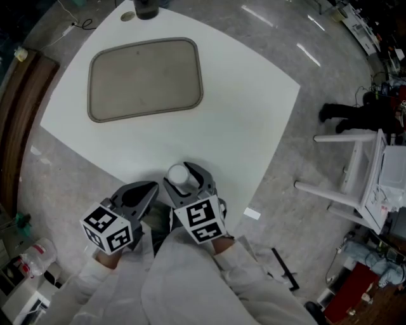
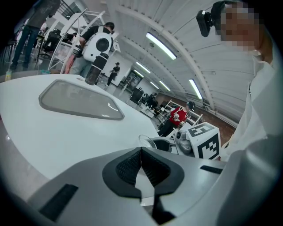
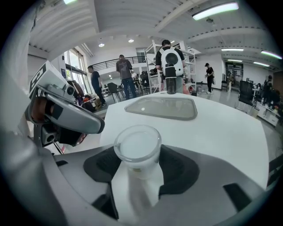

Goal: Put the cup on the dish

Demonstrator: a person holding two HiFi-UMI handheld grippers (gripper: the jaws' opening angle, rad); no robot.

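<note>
At the near corner of the white table [image 1: 254, 114], clasps the cup [image 3: 138, 148] in the right gripper [image 1: 184, 171], pads set against both sides of the clear wall just under the rim. Holds it upright, mouth up, seemingly empty, base on or barely off the tabletop; cannot tell which. Shows the left gripper [image 2: 141, 152] just beside on the left, pinched together on nothing. Faces the dish [image 1: 146, 79], a shallow grey rectangular tray, ahead and somewhat to the left, well apart across bare tabletop, long side running crosswise to the reach. Calls, most likely, for a lift, a forward carry veering left, and a level set-down inside the rim. Leaves that carry to the right side, already loaded; puts the left no nearer the dish and without a job. Warrants stopping short of the dark container [image 1: 146, 7] standing beyond the far rim.
</note>
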